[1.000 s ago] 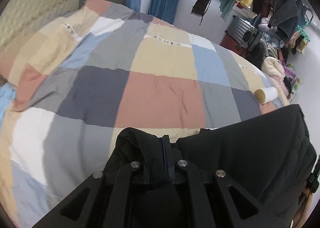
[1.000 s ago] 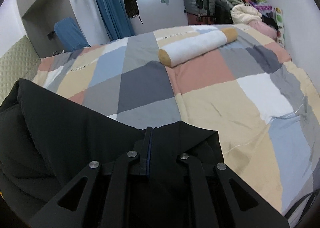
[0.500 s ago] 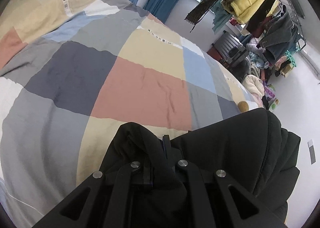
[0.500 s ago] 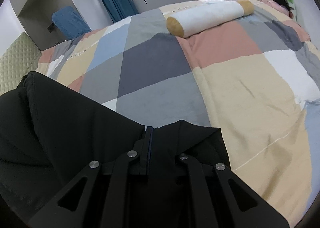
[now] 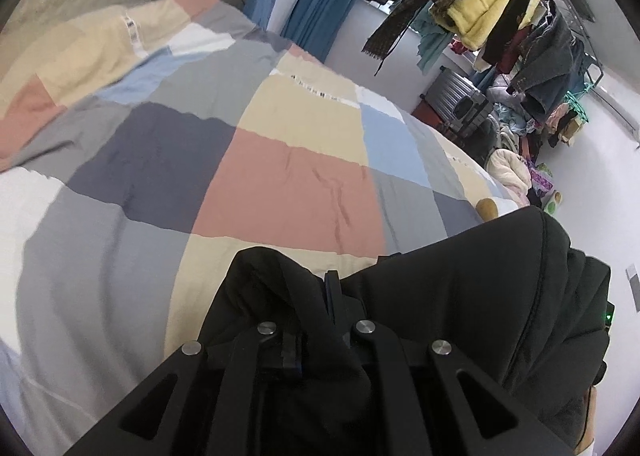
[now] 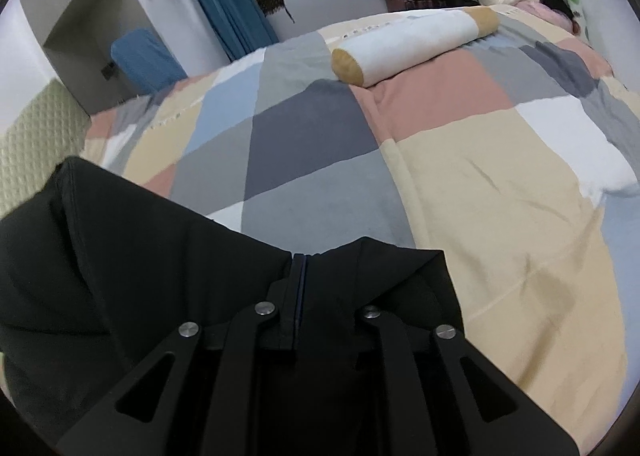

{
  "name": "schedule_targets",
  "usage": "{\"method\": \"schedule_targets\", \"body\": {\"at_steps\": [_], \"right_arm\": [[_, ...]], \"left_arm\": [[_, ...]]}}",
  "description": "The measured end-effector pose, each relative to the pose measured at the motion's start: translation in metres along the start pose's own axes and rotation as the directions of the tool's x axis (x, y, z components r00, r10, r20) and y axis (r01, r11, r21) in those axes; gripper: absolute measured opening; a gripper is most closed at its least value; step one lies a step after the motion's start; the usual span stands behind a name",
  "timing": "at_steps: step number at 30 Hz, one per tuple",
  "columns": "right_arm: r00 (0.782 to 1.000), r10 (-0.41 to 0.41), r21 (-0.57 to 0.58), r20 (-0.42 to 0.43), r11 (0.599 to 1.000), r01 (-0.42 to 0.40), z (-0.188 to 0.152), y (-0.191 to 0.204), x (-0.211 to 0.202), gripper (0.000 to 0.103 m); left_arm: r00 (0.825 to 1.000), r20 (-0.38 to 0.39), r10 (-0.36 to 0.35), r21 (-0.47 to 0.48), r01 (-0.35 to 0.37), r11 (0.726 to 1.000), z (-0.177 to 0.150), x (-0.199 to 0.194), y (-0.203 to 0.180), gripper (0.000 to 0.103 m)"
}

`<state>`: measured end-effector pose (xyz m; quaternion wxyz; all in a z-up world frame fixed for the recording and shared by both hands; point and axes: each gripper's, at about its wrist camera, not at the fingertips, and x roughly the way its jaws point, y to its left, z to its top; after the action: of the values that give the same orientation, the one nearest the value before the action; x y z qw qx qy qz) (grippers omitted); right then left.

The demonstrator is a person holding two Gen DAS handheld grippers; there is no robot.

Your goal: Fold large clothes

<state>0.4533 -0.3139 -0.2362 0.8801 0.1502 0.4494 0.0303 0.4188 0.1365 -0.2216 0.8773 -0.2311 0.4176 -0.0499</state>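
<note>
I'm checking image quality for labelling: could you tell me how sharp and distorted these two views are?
Left wrist: heavy fisheye bending, quilt smeared at left, jacket crisp. Right wrist: same bending and dark corners, bolster fairly sharp, quilt soft at right.

no readable text, printed strip on the quilt (image 5: 308, 88) too blurred to read
</note>
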Motion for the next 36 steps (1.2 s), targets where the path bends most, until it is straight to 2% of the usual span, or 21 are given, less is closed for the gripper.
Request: {"method": "schedule_targets", "body": {"at_steps": [3,5,6,8,9,10,11,12,14,16,18,23,24,25,26,29,30,32,33,36], "right_arm": [[1.0,0.021,0.019,0.008,1.0,-0.021,-0.004,-0.003,-0.017,0.016],[0.999,0.034,0.031,0.025,0.999,-0.035,-0.008,-0.007,-0.034,0.02],[0.998,0.044,0.037,0.037,0.998,-0.046,-0.009,-0.009,-0.043,0.025],[0.996,0.066,0.044,0.057,0.997,-0.069,-0.013,-0.012,-0.058,0.037],[0.994,0.076,0.045,0.073,0.996,-0.08,-0.014,-0.014,-0.067,0.05],[0.993,0.078,0.047,0.089,0.995,-0.083,-0.016,-0.016,-0.073,0.072],[0.991,0.073,0.051,0.112,0.996,-0.079,-0.017,-0.018,-0.081,0.081],[0.986,0.068,0.057,0.15,0.995,-0.078,-0.019,-0.022,-0.092,0.085],[0.977,0.073,0.079,0.202,0.993,-0.091,-0.021,-0.029,-0.107,0.085],[0.967,0.077,0.108,0.244,0.989,-0.106,-0.022,-0.032,-0.12,0.085],[0.954,0.067,0.097,0.293,0.99,-0.1,-0.021,-0.023,-0.136,0.085],[0.924,0.107,-0.026,0.367,0.994,-0.105,-0.023,0.034,-0.162,0.086],[0.923,0.12,-0.056,0.366,0.993,-0.107,-0.025,0.048,-0.162,0.087],[0.924,0.131,-0.078,0.359,0.991,-0.111,-0.027,0.06,-0.161,0.089],[0.928,0.15,-0.106,0.341,0.987,-0.121,-0.029,0.075,-0.155,0.089],[0.948,0.182,-0.175,0.26,0.975,-0.139,-0.033,0.114,-0.126,0.089],[0.957,0.179,-0.201,0.227,0.97,-0.133,-0.032,0.127,-0.112,0.089],[0.972,0.143,-0.236,0.184,0.967,-0.098,-0.028,0.144,-0.086,0.089],[0.98,0.113,-0.25,0.161,0.966,-0.07,-0.026,0.151,-0.072,0.089],[0.992,0.074,-0.261,0.102,0.964,-0.045,-0.022,0.157,-0.038,0.089]], "left_arm": [[1.0,0.022,-0.011,-0.001,0.011,1.0,-0.002,-0.022,-0.005,0.009],[0.998,0.046,-0.05,-0.013,0.05,0.999,-0.004,-0.045,-0.006,0.011],[0.997,0.053,-0.063,-0.018,0.064,0.998,-0.005,-0.052,-0.005,0.016],[0.993,0.066,-0.099,-0.029,0.101,0.994,-0.009,-0.072,-0.001,0.034],[0.991,0.07,-0.112,-0.03,0.114,0.993,-0.012,-0.08,0.001,0.052],[0.989,0.08,-0.127,-0.028,0.13,0.991,-0.015,-0.089,0.003,0.068],[0.986,0.095,-0.138,-0.025,0.141,0.99,-0.018,-0.098,0.005,0.071],[0.984,0.111,-0.143,-0.024,0.146,0.989,-0.022,-0.107,0.007,0.072],[0.982,0.14,-0.126,-0.02,0.13,0.991,-0.028,-0.122,0.008,0.072],[0.979,0.194,-0.056,0.008,0.055,0.998,-0.032,-0.136,0.003,0.072],[0.97,0.24,-0.026,0.051,0.014,0.999,-0.034,-0.147,-0.008,0.072],[0.95,0.298,-0.093,0.183,0.039,0.982,-0.036,-0.161,-0.058,0.073],[0.946,0.304,-0.109,0.207,0.046,0.977,-0.036,-0.159,-0.069,0.078],[0.945,0.304,-0.125,0.231,0.054,0.971,-0.036,-0.156,-0.079,0.084],[0.946,0.292,-0.138,0.267,0.058,0.962,-0.035,-0.148,-0.093,0.087],[0.969,0.217,-0.115,0.337,0.037,0.941,-0.031,-0.107,-0.128,0.088],[0.98,0.167,-0.104,0.338,0.042,0.94,-0.028,-0.089,-0.134,0.088],[0.994,0.081,-0.067,0.336,0.036,0.941,-0.023,-0.06,-0.14,0.088],[0.998,0.059,-0.028,0.349,0.005,0.937,-0.019,-0.044,-0.144,0.088],[0.998,0.041,0.038,0.392,-0.052,0.918,-0.018,-0.015,-0.149,0.088]]}}
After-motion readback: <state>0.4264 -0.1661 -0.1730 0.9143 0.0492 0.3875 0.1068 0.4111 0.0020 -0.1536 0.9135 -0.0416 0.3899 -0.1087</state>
